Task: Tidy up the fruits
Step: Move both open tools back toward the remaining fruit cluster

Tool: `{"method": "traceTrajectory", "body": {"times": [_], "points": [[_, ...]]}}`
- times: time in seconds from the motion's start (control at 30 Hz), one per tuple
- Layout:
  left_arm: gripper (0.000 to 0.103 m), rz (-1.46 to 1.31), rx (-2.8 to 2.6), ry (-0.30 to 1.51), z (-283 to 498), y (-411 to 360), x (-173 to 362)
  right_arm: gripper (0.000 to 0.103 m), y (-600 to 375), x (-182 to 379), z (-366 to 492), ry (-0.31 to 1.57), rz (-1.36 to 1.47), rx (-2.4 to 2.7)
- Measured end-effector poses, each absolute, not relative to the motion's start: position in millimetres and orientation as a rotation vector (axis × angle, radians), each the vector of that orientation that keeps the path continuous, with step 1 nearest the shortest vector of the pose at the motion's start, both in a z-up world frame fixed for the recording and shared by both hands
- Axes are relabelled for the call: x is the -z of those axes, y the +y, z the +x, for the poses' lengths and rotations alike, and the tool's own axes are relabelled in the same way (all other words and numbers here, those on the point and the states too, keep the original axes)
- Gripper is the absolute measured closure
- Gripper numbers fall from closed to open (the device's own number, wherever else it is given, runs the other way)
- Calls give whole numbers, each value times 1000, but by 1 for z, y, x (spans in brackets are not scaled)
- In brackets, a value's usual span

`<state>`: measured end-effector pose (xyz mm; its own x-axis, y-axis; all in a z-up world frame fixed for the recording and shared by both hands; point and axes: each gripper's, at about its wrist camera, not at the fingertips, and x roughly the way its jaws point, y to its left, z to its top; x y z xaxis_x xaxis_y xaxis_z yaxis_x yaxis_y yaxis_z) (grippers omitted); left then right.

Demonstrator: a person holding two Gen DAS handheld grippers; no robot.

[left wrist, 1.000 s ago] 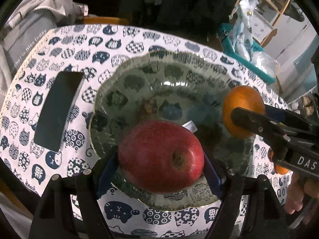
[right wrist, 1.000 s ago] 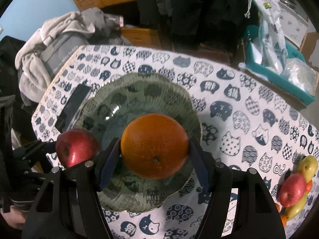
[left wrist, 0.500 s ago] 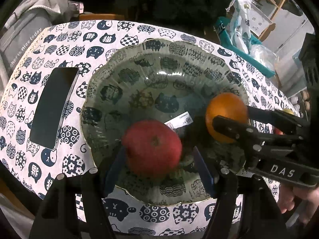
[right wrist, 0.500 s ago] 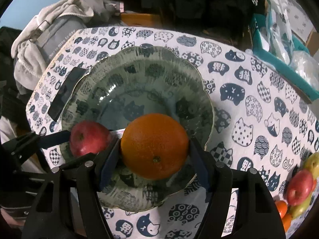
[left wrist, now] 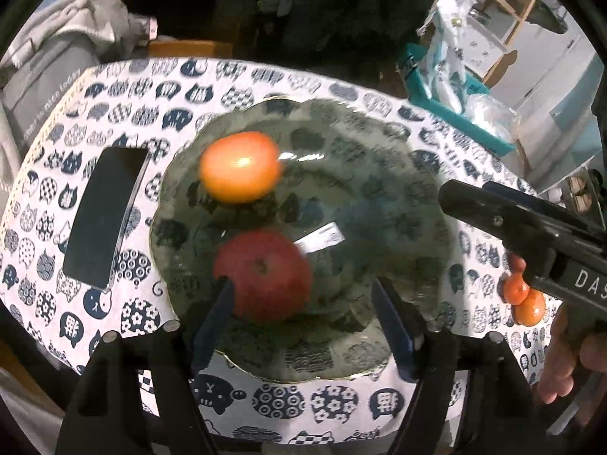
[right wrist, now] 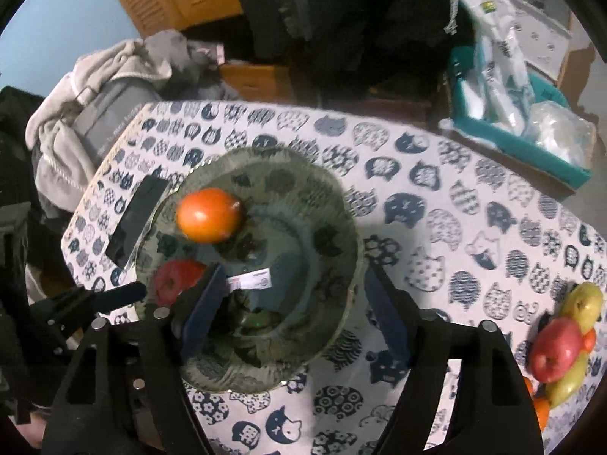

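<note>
Both our sets of fingers stand apart and hold nothing. The apple (left wrist: 265, 275) lies in the bowl (left wrist: 398, 174) just ahead of our left gripper (left wrist: 303, 311), nearest its left finger, and the orange (left wrist: 239, 167) lies farther ahead in the same bowl. The coming move, we judge, turns on the remaining pile of fruit (right wrist: 561, 341): it sits on the worktop (right wrist: 436, 197) well to the right of our right gripper (right wrist: 292, 311), beyond its right finger, so the right hand is nearer.
</note>
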<state>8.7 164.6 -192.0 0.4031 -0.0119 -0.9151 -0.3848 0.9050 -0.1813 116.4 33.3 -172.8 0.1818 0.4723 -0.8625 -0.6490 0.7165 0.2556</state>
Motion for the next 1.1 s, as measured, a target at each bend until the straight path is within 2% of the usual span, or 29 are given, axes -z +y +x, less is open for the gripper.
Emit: {"method": "traceTrajectory", "body": {"times": [0.13,0.57,1.1], "points": [[24,-369,-219,1111,14,153,178,17,17,158,119,1107,-160,-764],[24,-325,-125,1054,24,109,141,17,-49,127,123,1046,-106,-669],[24,-237,-13,1041,36,45,124,17,-126,102,116,982,-84,-601]]}}
